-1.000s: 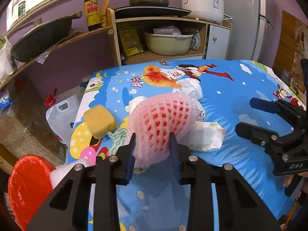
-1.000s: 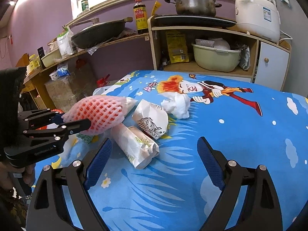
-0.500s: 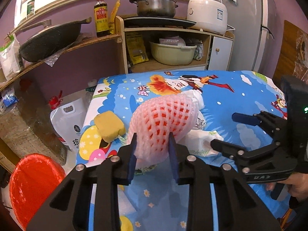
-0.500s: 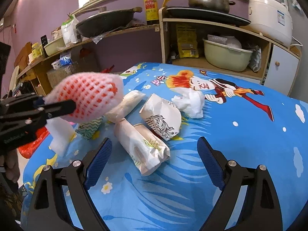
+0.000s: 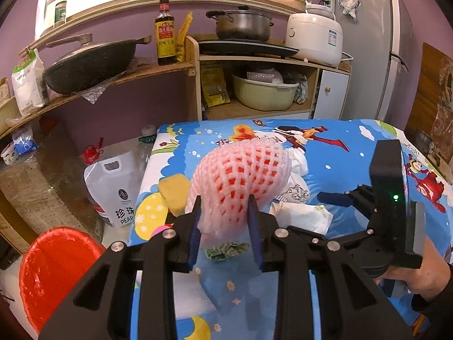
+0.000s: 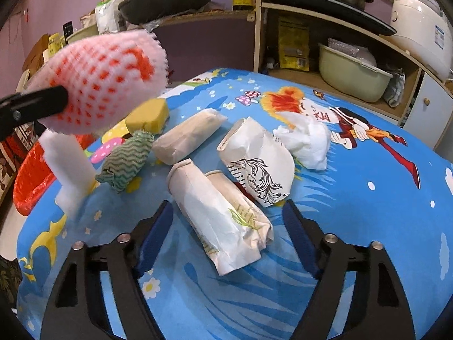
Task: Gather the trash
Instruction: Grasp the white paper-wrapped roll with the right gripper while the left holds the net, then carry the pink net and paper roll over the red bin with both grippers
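Note:
My left gripper (image 5: 225, 223) is shut on a pink foam fruit net (image 5: 240, 178) and holds it in the air above the table's left side; the net also shows in the right wrist view (image 6: 104, 82). My right gripper (image 6: 228, 232) is open, low over the blue cartoon tablecloth (image 6: 368, 226), with a rolled white paper wrapper (image 6: 220, 218) between its fingers, not gripped. More trash lies beyond: a printed paper bag (image 6: 260, 164), a crumpled tissue (image 6: 305, 141), a beige roll (image 6: 189, 136), a green-striped cloth wad (image 6: 124, 161), a yellow sponge (image 6: 147, 116) and a white foam block (image 6: 70, 170).
A red bin (image 5: 53, 272) stands on the floor left of the table, also seen in the right wrist view (image 6: 31, 178). A white jug (image 5: 113, 187) stands beside it. Shelves with a wok (image 5: 87, 62), a pot and a rice cooker (image 5: 314, 36) line the back wall.
My left gripper has lifted the foam net higher and drawn back. My right gripper has moved forward and down to straddle the rolled paper wrapper.

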Demonstrator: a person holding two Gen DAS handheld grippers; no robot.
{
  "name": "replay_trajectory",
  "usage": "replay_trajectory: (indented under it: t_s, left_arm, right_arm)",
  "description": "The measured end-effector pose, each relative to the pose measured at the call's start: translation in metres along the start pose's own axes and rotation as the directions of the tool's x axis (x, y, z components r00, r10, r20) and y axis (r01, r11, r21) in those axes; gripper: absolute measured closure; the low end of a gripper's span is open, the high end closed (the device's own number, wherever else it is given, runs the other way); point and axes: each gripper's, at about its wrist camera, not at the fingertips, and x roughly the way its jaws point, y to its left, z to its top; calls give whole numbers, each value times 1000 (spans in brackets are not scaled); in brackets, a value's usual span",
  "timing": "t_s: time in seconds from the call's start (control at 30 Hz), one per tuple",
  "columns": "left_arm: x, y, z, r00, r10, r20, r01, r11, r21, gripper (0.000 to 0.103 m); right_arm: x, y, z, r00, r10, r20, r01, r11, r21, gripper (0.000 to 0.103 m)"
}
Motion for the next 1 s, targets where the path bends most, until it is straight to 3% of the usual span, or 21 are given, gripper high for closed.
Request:
replay_trajectory:
  t_s: [0.07, 0.13, 0.43, 1.0]
  left_arm:
    - [-1, 3, 0, 1000, 4, 3, -4, 1000, -6, 74]
    - [-4, 6, 0, 1000, 7, 6, -7, 1000, -13, 74]
    - [-14, 15, -1, 1000, 19, 21, -19, 999, -41, 74]
    - [-44, 34, -8, 998, 41, 56, -36, 996, -87, 74]
  right_arm:
    - [2, 0, 0, 1000, 6, -14, -6, 1000, 3, 41]
    - [3, 2, -1, 1000, 8, -21, -8, 1000, 5, 42]
    - [-8, 4, -3, 999, 35, -18, -34, 999, 31, 66]
    - [-57, 14, -1, 997, 42, 61, -46, 997, 62, 66]
